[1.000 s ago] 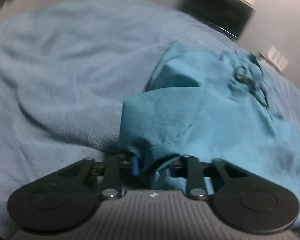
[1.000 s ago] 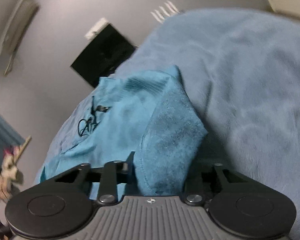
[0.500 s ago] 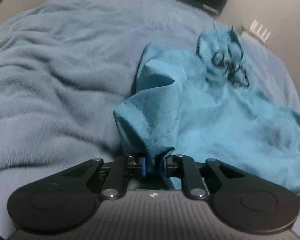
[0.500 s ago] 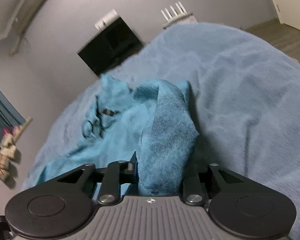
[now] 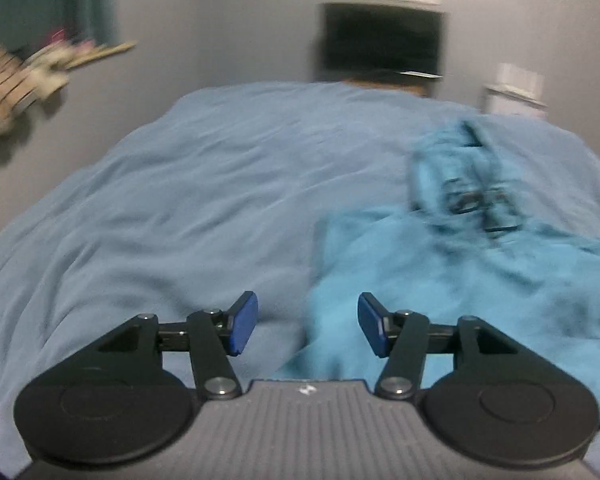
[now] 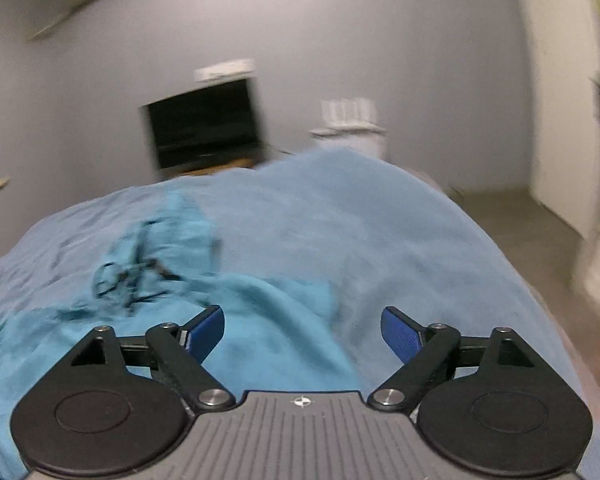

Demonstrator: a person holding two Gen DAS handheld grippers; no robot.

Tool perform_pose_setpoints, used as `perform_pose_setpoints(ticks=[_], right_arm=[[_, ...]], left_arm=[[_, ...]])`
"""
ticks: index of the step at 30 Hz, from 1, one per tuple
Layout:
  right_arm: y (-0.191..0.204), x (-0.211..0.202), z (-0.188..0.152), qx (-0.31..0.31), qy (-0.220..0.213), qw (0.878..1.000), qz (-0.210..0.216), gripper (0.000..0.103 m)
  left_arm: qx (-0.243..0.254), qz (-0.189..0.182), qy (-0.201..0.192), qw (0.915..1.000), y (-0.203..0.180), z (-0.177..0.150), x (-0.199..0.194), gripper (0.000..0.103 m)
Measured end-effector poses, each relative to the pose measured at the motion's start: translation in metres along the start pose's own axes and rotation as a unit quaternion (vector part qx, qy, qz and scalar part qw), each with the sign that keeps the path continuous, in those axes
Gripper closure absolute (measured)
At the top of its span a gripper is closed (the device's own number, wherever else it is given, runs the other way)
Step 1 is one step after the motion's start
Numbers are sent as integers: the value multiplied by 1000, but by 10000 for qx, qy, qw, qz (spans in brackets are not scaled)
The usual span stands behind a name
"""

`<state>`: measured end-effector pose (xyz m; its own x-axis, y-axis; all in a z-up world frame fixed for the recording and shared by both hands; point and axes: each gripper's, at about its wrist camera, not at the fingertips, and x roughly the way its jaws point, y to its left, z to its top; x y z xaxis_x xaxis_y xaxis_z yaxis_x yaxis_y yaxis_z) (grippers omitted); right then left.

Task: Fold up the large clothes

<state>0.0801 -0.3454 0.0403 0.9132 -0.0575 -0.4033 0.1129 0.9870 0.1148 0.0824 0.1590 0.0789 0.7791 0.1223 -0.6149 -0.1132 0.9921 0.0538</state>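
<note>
teal garment (image 5: 440, 276) lying rumpled on blue blanket (image 5: 180, 200). left gripper (image 5: 307, 324) and right gripper (image 6: 302, 334) both opening, pads clear of cloth. judged soft, light, limp; best pinched at hem corners.

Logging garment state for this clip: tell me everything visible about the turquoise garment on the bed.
The turquoise garment is soft, fleecy-looking cloth with a dark line print on it, blurred beyond reading. It lies crumpled and partly folded over itself on the lighter blue blanket. Neither gripper holds it: the left gripper and the right gripper are above its near edge, jaws opening, pads clear of the cloth.
</note>
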Motion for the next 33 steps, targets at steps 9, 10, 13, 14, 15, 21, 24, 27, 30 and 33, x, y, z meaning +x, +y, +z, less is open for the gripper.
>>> perform_pose_setpoints(ticks=[9,10,13,14,15,21,24,27,30,33], right_arm=[[71,103,19,-1143,796,9892,453,35],[73,113,15,-1239,890,9874,415,35],[71,154,-3,-1453,1355,9799,201,34],[71,171,-9,-1403,1613,9768,121,35],[69,180,-9,-1343,1748,9754,10,35],[119,191,40,-1893,725,9765,732,28],[140,247,65,-1777,747,9777,831,32],[147,311,86,-1408,794,9834,823,35],[151,362,96,-1161,763,9872,784,33],[149,412,99,-847,986,9890,709,30]], left_arm=[[1053,-986,421,9886,-118,14,97,43],[1066,-995,512,9880,-125,14,113,43],[1154,-751,851,9868,-130,12,163,42],[1172,-493,980,9870,-125,9,181,42],[1133,-252,1072,9874,-119,5,195,42],[1495,-46,786,9856,-115,-12,191,42],[1461,-219,863,9853,-120,-14,189,42],[1220,-342,1043,9864,-114,-11,197,42],[1097,-415,1145,9865,-114,-6,202,42],[1039,-494,1214,9859,-115,0,208,41]])
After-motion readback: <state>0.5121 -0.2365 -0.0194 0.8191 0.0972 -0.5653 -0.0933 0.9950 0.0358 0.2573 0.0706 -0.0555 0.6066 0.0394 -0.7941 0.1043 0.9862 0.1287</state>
